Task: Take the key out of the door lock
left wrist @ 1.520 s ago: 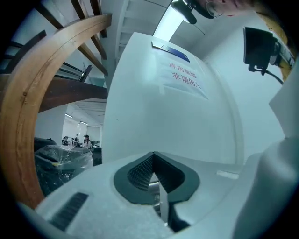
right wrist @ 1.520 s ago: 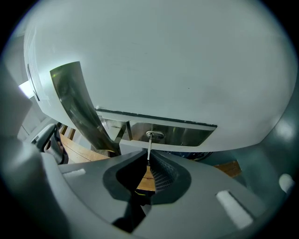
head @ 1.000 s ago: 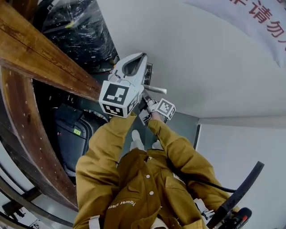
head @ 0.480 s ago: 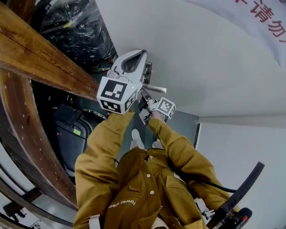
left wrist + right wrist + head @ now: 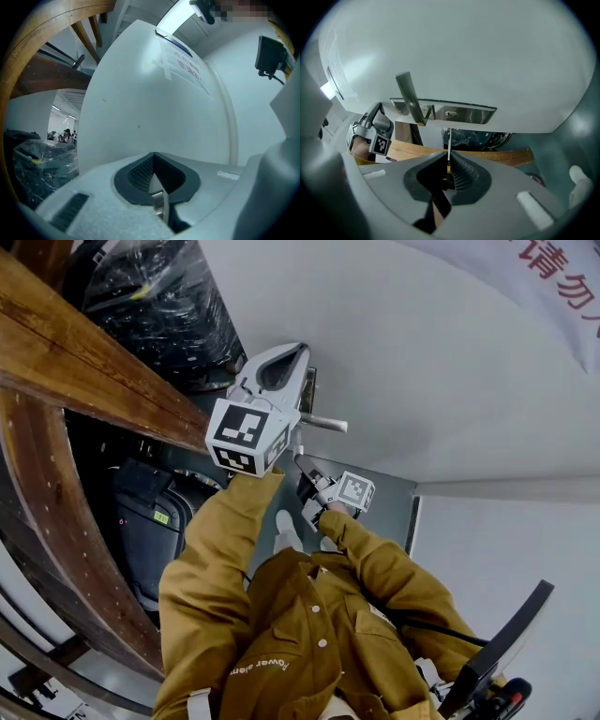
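A slim key (image 5: 448, 143) stands up between the pads of my right gripper (image 5: 448, 164), its blade clear of the keyhole (image 5: 450, 113) in the steel lock plate (image 5: 464, 114). The plate sits on the white door (image 5: 422, 362) beside the lever handle (image 5: 408, 96). In the head view the right gripper (image 5: 304, 467) hangs a short way below the handle (image 5: 323, 423). My left gripper (image 5: 298, 357) is raised by the door's edge above the handle, its jaws shut with nothing held (image 5: 157, 180). It also shows in the right gripper view as the left gripper (image 5: 370, 133).
A curved wooden beam (image 5: 56, 362) runs along the left. Plastic-wrapped dark goods (image 5: 159, 296) lie behind the door's edge, and a black case (image 5: 150, 521) stands below them. A banner with red characters (image 5: 553, 277) hangs on the wall at the upper right.
The right gripper has drawn back from the door, down and toward me, with the key in it. The left gripper has hardly moved.
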A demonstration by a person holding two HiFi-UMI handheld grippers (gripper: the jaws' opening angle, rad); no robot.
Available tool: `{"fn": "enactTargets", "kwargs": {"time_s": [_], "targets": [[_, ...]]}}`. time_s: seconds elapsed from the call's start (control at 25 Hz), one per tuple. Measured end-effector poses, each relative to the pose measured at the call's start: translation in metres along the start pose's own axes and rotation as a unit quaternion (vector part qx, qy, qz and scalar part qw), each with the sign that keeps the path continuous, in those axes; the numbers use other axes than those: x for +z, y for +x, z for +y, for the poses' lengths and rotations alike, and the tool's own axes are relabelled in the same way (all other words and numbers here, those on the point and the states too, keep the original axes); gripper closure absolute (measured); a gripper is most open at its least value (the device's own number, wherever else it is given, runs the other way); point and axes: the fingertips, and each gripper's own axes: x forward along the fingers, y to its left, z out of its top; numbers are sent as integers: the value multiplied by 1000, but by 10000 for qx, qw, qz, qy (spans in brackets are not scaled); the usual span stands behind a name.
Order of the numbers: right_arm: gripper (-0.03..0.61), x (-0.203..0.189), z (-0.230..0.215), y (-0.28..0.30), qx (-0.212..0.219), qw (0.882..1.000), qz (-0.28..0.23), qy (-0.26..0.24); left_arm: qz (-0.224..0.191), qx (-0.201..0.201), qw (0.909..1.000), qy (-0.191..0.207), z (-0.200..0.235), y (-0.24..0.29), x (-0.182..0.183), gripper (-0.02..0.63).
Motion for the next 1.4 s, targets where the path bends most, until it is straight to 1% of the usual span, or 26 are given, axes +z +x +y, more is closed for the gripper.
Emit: {"fn": "enactTargets", "kwargs": {"time_s": [0.12, 0.2, 0.24, 0.28, 0.32, 0.36, 0.4, 0.44, 0.48, 0.52, 0.56, 0.6, 0.64, 0.68, 0.72, 0.76, 0.8, 0.84, 0.88, 0.92, 1.04, 1.12, 1.2, 1.32, 1.4], "targets": [[551, -13, 35, -19, 379, 9984, 401, 88, 47, 1, 10000, -61, -2, 4, -7, 612], [551, -17, 60, -45, 388, 9976, 558, 141, 31, -26, 10000, -65, -7, 2, -4, 612], [551, -14, 72, -60, 353, 9978, 567, 49, 12, -48, 10000, -51, -10, 0, -1, 612], [551, -9, 86, -75, 332, 9979, 539, -150, -13, -72, 10000, -36, -14, -4, 3, 612], [551, -1, 101, -89, 332, 9971, 495, -482, -44, -93, 9999, -31, -18, -10, 6, 612], [551, 9, 119, -101, 356, 9936, 451, -969, -84, -106, 9999, -41, -23, -18, 10, 612], [551, 19, 140, -111, 392, 9858, 408, -1581, -137, -111, 9998, -69, -29, -27, 14, 612], [551, 30, 161, -120, 408, 9731, 348, -2239, -205, -115, 9997, -116, -35, -37, 18, 612], [551, 42, 183, -126, 390, 9563, 256, -2885, -288, -120, 9994, -172, -41, -48, 24, 612], [551, 53, 204, -131, 360, 9361, 140, -3496, -378, -128, 9990, -204, -49, -59, 32, 612], [551, 63, 225, -135, 336, 9127, 9, -4072, -467, -138, 9986, -185, -58, -69, 39, 612], [551, 71, 246, -138, 301, 8860, -125, -4625, -554, -145, 9983, -124, -69, -79, 47, 612], [551, 76, 265, -140, 245, 8565, -251, -5150, -651, -137, 9978, -67, -80, -88, 54, 612], [551, 78, 282, -142, 186, 8269, -363, -5609, -734, -111, 9972, -47, -91, -96, 59, 612], [551, 78, 295, -144, 143, 8016, -464, -5959, -742, -70, 9972, -49, -101, -104, 59, 612], [551, 76, 304, -145, 116, 7838, -556, -6184, -664, -23, 9978, -58, -110, -112, 54, 612], [549, 73, 308, -145, 92, 7736, -632, -6305, -548, 24, 9985, -74, -117, -121, 46, 612], [549, 69, 308, -144, 62, 7685, -687, -6361, -433, 61, 9990, -100, -123, -128, 37, 612], [549, 65, 304, -143, 19, 7669, -718, -6377, -335, 83, 9993, -140, -127, -134, 29, 612], [551, 61, 298, -141, -41, 7688, -727, -6353, -258, 91, 9994, -198, -131, -138, 20, 612], [551, 51, 277, -137, -213, 7852, -652, -6155, -143, 188, 9987, -462, -135, -144, 0, 612], [551, 45, 267, -133, -296, 7894, -565, -6105, -43, 246, 9985, -493, -135, -148, -10, 612], [551, 42, 263, -131, -354, 7888, -495, -6117, 15, 213, 9987, -453, -137, -150, -14, 612], [551, 42, 261, -130, -440, 7828, -443, -6191, -139, 236, 9977, -615, -139, -147, -8, 612], [551, 44, 260, -132, -502, 7803, -456, -6217, -153, 227, 9975, -644, -140, -147, -8, 612]]}}
